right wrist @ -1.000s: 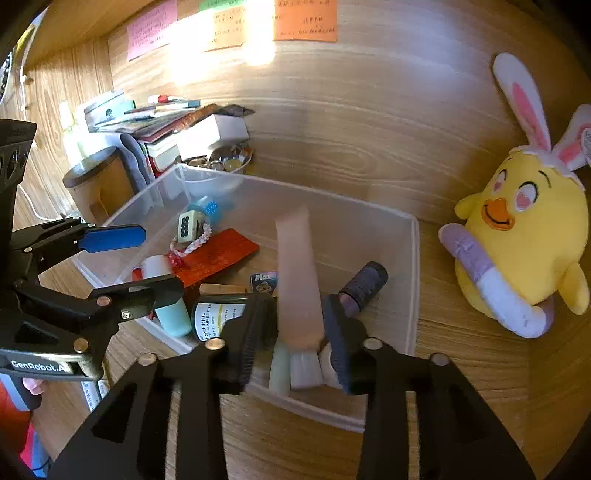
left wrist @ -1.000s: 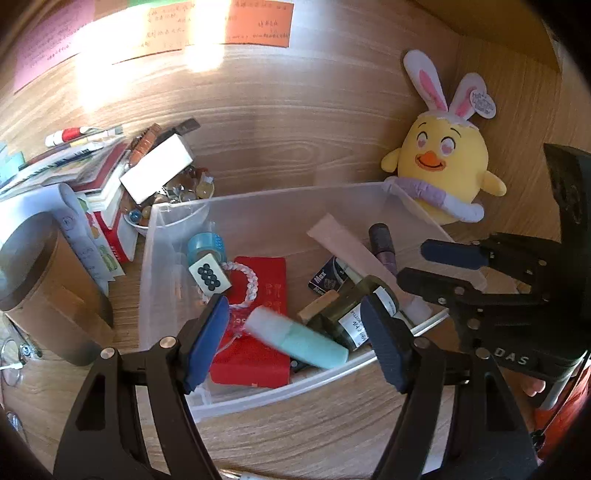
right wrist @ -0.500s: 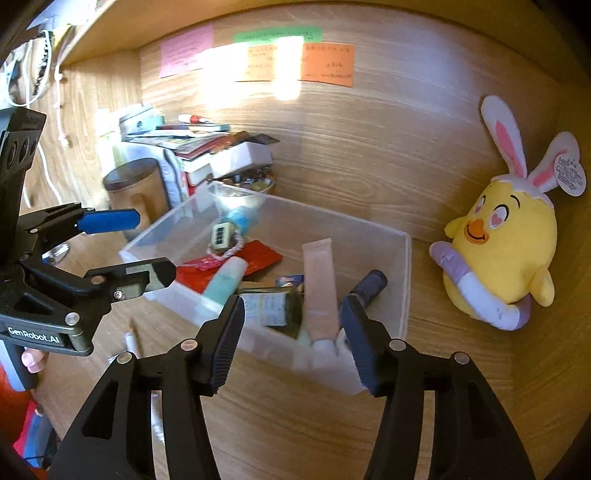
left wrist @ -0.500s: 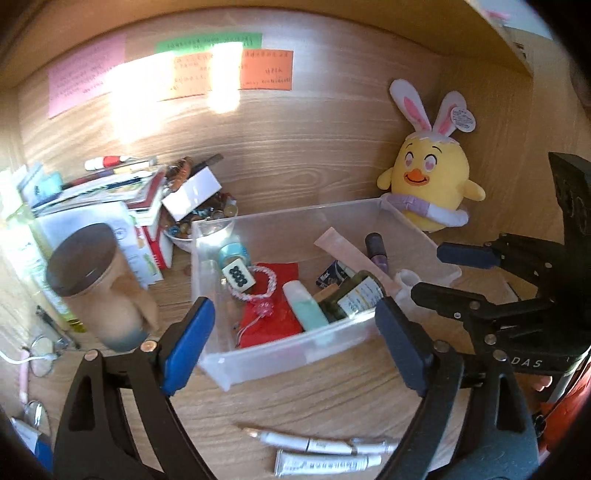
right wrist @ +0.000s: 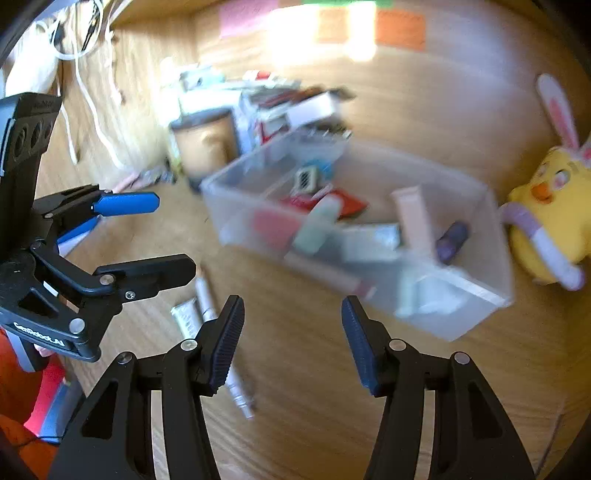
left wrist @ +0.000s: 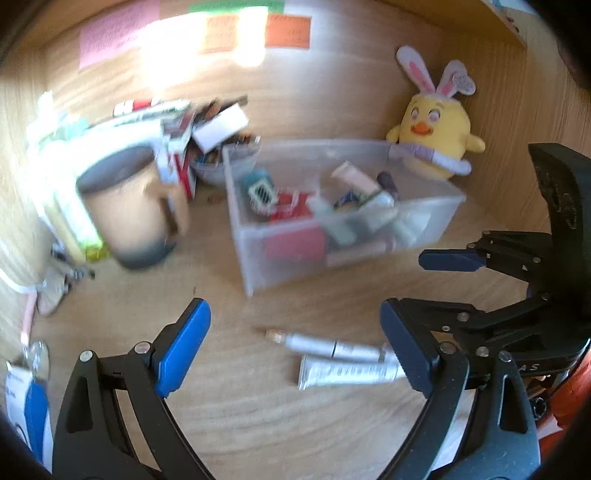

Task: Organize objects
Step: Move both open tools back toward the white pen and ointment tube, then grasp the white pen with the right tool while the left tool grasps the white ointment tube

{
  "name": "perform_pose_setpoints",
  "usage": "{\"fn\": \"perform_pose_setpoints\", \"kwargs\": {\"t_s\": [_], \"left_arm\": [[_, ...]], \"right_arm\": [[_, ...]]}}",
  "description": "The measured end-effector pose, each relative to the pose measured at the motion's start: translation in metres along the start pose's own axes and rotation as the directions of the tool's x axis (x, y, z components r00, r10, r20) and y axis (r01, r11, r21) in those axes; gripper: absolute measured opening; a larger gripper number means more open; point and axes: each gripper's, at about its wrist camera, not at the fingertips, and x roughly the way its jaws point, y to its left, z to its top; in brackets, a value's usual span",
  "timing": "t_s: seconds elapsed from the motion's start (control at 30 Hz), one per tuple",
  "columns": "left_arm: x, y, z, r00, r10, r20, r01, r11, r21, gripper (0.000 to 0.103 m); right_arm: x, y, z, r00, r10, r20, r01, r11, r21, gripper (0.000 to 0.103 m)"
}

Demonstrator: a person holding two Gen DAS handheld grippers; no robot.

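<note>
Hovering over bare desk (left wrist: pixel 258 424) on the near side of the clear bin (left wrist: pixel 424 218), the left gripper (left wrist: pixel 295 347) has its blue pads spread wide; the jaws have just been opening further, nothing between them. Right gripper (right wrist: pixel 291 339) likewise sits on the near side of the bin, jaws parted about halfway after opening within the last second, empty, no pad touching anything.

Two slim white tubes (left wrist: pixel 347 363) lie side by side on the desk, nearer than the bin and well apart from it. In the left wrist view they sit between the left gripper's pads in line of sight, the right pad overlapping their ends; contact cannot be told. In the right wrist view the same tubes (right wrist: pixel 207 306) run partly under the right gripper's left finger.

Bin contents, blurred: a pale pink tube (right wrist: pixel 412 218) leaning upright, a mint-green tube (right wrist: pixel 317 225), a dark purple cylinder (right wrist: pixel 452 236), a red flat packet (left wrist: pixel 291 205), a small white tile with dark dots (left wrist: pixel 263 192).

Left of the bin: a tan cylindrical container with a dark lid (left wrist: pixel 125 210), then a stack of books and boxes (left wrist: pixel 173 125) behind it. Right of and behind the bin, touching its far corner: a yellow chick plush with bunny ears (left wrist: pixel 437 129). Beyond the bin, coloured sticky notes (left wrist: pixel 288 31) on the wood back panel.
</note>
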Motion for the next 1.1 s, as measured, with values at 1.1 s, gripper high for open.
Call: {"fn": "perform_pose_setpoints", "kwargs": {"t_s": [1.1], "left_arm": [[0.024,-0.028,-0.041,0.973,-0.143,-0.179,0.142,0.99,-0.021,0.095]], "right_arm": [[0.015,0.012,-0.032,0.996,-0.031,-0.079,0.026,0.998,-0.06,0.01]]}}
